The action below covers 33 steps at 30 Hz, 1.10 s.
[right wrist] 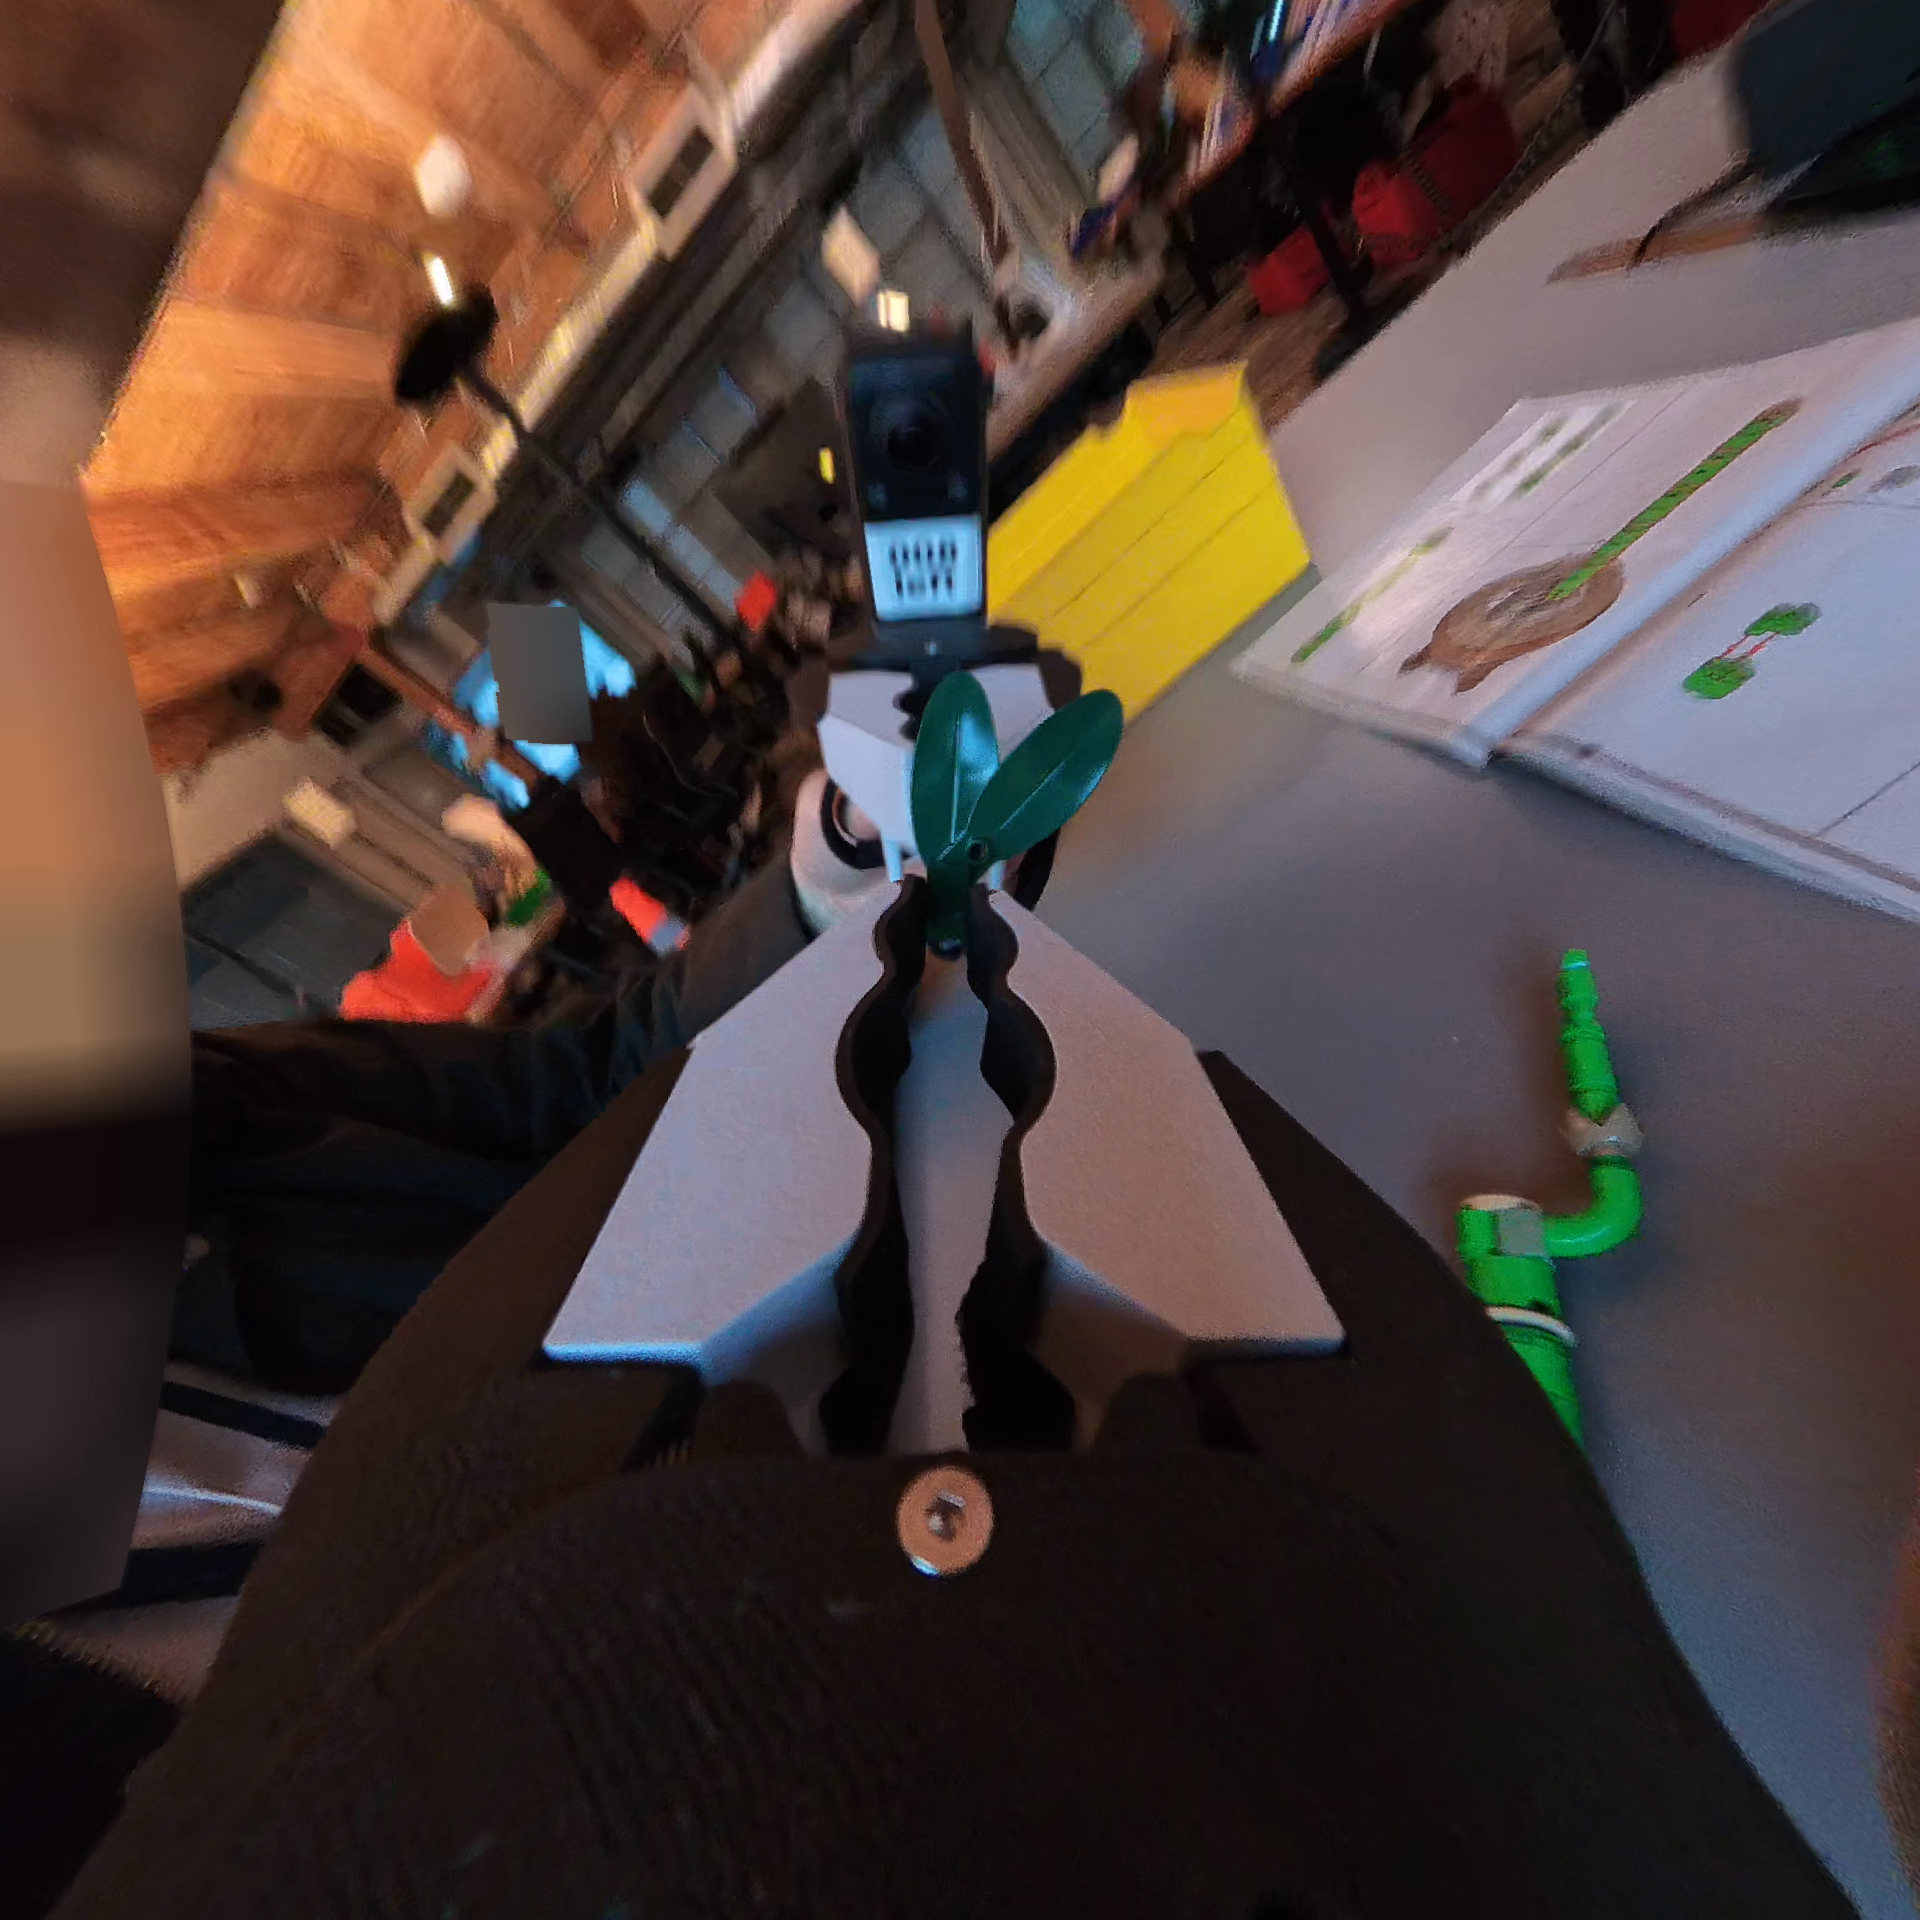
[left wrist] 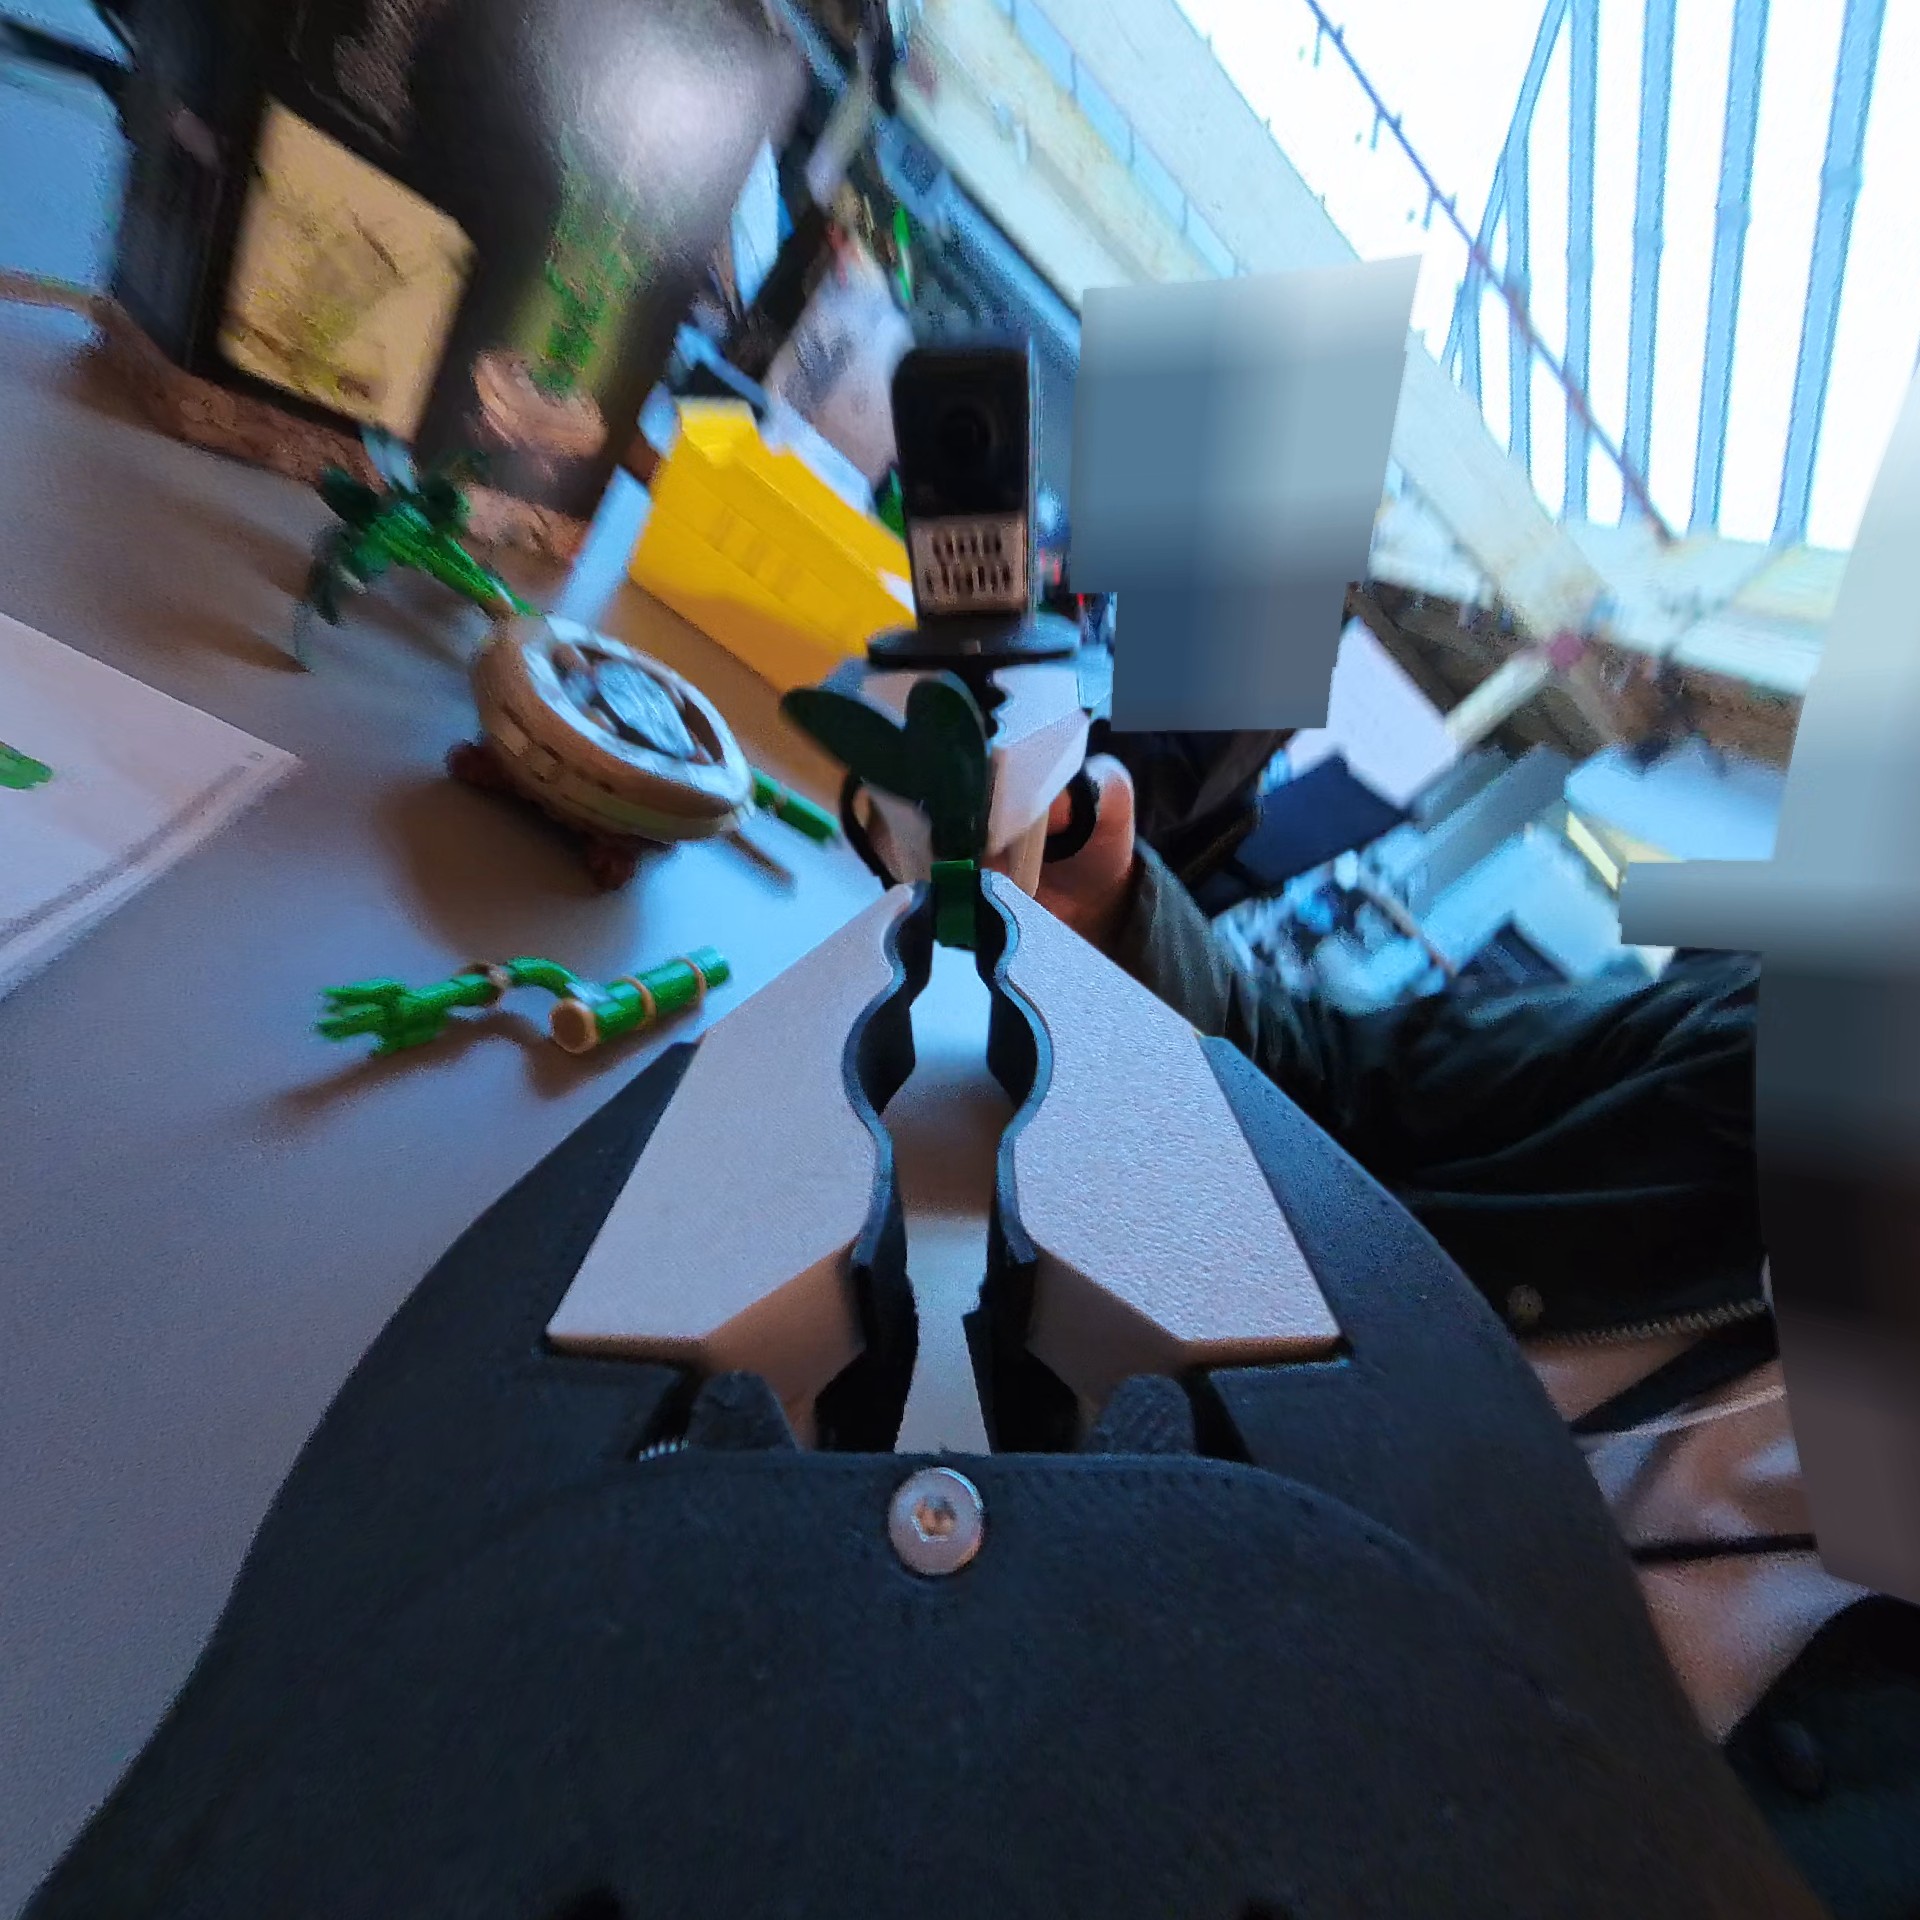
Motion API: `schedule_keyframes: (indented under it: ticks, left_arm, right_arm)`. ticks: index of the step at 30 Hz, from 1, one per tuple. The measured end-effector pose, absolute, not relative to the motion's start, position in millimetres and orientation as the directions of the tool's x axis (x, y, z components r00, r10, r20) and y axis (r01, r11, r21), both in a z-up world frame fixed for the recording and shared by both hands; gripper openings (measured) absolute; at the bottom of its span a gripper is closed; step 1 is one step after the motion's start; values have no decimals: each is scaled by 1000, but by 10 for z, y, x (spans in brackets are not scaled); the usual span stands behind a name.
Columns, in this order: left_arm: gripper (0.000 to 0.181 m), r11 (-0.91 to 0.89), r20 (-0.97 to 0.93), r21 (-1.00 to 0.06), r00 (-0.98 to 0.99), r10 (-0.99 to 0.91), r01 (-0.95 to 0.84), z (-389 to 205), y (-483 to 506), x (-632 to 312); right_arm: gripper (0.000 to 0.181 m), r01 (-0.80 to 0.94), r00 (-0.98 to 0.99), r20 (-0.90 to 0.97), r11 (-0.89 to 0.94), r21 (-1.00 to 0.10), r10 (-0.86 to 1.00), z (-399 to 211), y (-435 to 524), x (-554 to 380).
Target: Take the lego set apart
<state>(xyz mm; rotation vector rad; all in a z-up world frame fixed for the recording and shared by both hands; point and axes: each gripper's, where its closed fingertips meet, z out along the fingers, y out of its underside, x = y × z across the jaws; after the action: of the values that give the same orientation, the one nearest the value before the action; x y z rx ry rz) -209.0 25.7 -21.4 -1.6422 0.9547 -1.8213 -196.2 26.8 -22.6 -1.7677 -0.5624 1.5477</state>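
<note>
both wrist cams tilted, looking fwd along own fingers, facing each other close up, each seeing the other's camera (left wrist: 966, 478) (right wrist: 920, 488), shared: leaf piece (left wrist: 935, 758) (right wrist: 997, 774), yellow bin (left wrist: 764, 545) (right wrist: 1153, 520), table (left wrist: 208, 1195) (right wrist: 1299, 914)

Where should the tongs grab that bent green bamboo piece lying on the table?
Probably on the thick straight section of the bent bamboo piece, the part with tan rings. It lies flat on the table, so come down from above, with the fingers astride its width. The curved elbow and spiky end look thin and likely to slip.

Bright window (left wrist: 1662, 260) glare (left view), backgrounds motion-blurred, edges bent by the wide lens.
</note>
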Motion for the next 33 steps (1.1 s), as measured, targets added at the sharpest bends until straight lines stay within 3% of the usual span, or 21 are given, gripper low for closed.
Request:
schedule_keyframes:
  ticks: [3,7,10,16,22,25,29,33]
  left_arm:
    - [5,-690,666,-706,-179,-724,160,127,634,-2583]
    - [5,-686,653,-718,-226,-723,120,129,520,-2592]
    - [5,-689,660,-722,-235,-714,67,72,414,-2455]
    - [5,-702,685,-710,-188,-704,42,-29,425,-2376]
    - [5,-677,672,-736,-112,-732,12,-132,439,-2311]
    - [5,-696,692,-717,-84,-717,39,-144,500,-2319]
    - [6,-736,735,-670,-53,-676,92,-174,575,-2290]
    - [6,-742,743,-663,-32,-668,98,-211,540,-2178]
  right_arm:
    - [5,-328,223,-679,-602,-728,699,-6,472,-1382]
    - [6,-300,152,-686,-628,-718,712,12,369,-1388]
    - [6,-160,136,-673,-655,-739,727,-125,227,-1665]
    - [6,302,391,-462,-585,-753,796,-958,92,-2092]
    - [8,493,440,-306,-512,-704,844,-1325,59,-2184]
    - [30,473,470,-192,-430,-769,861,-1181,185,-2151]
    - [28,349,576,191,-29,-937,795,-422,408,-2111]
    - [28,407,626,335,72,-911,704,-297,445,-2109]
